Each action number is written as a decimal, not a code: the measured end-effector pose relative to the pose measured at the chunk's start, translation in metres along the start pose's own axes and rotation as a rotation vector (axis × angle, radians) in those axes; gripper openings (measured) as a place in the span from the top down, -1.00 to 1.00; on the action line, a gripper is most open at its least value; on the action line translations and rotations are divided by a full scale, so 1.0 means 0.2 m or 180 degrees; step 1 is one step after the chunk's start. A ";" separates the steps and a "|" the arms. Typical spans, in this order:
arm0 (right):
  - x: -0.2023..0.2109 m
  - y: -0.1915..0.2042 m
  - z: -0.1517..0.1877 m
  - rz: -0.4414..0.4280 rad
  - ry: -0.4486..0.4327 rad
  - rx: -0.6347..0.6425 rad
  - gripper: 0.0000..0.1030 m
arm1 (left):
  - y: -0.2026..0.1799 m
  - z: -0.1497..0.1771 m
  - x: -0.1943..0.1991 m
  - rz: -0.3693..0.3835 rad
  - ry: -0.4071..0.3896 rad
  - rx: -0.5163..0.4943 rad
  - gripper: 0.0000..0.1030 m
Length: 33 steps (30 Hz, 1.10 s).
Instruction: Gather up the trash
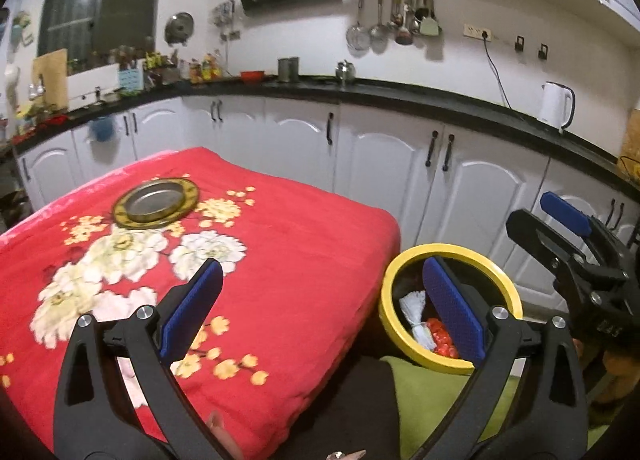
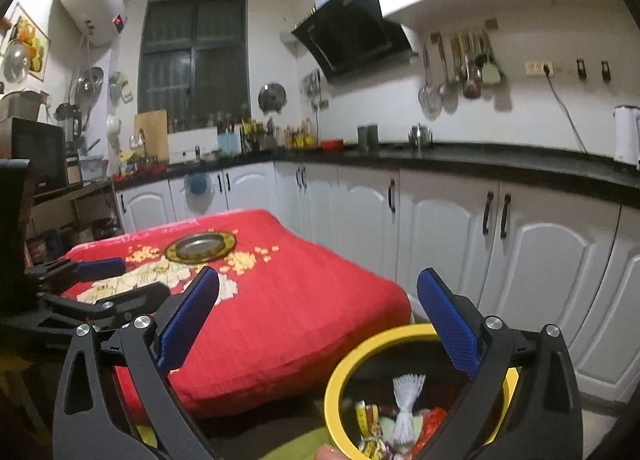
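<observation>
I hold both grippers spread and empty: the left gripper [image 1: 324,308] above the red flowered blanket [image 1: 280,260], the right gripper [image 2: 320,320] over the round yellow-rimmed trash bin [image 2: 334,392] at 5 o'clock. White net and wrappers [image 2: 404,400] lie inside. Only 1 round metal dish [image 1: 156,203] remains at 11 o'clock; I would check for leftovers before withdrawing.

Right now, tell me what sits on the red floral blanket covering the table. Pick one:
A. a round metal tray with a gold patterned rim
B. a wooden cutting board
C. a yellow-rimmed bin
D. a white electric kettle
A. The round metal tray with a gold patterned rim is the only thing lying on the red floral blanket; the yellow-rimmed bin, holding wrappers, stands beside the table, off the blanket.
</observation>
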State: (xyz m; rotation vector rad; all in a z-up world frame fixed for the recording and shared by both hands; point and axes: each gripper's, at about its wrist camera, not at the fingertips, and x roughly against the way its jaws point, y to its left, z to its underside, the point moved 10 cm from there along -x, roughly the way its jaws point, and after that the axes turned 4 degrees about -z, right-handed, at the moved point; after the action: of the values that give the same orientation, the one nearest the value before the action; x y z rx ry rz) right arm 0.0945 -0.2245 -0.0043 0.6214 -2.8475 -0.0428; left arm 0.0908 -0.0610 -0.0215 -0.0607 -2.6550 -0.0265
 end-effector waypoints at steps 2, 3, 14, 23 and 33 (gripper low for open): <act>0.02 0.01 0.00 0.0049 -0.0123 0.0039 -0.88 | 0.02 0.02 0.04 -0.0046 -0.0066 -0.0013 -0.79; 0.02 0.02 0.00 0.0077 -0.0164 0.0046 -0.88 | 0.03 0.03 0.05 -0.0065 -0.0097 -0.0014 -0.79; 0.00 0.02 0.09 0.0186 -0.0182 0.0058 -0.88 | 0.16 0.07 0.11 -0.0219 -0.0396 0.0295 -0.79; -0.03 0.02 0.12 0.0131 -0.0122 0.0072 -0.88 | 0.13 0.09 0.08 -0.0156 -0.0317 0.0264 -0.79; -0.04 0.01 0.14 0.0127 -0.0088 0.0015 -0.88 | 0.14 0.10 0.07 -0.0175 -0.0294 0.0285 -0.79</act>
State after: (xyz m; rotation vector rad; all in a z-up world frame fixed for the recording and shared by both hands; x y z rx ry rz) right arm 0.0946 -0.2201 -0.0329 0.5692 -2.8866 -0.0383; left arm 0.0698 -0.0318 -0.0324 0.0417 -2.7458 0.0791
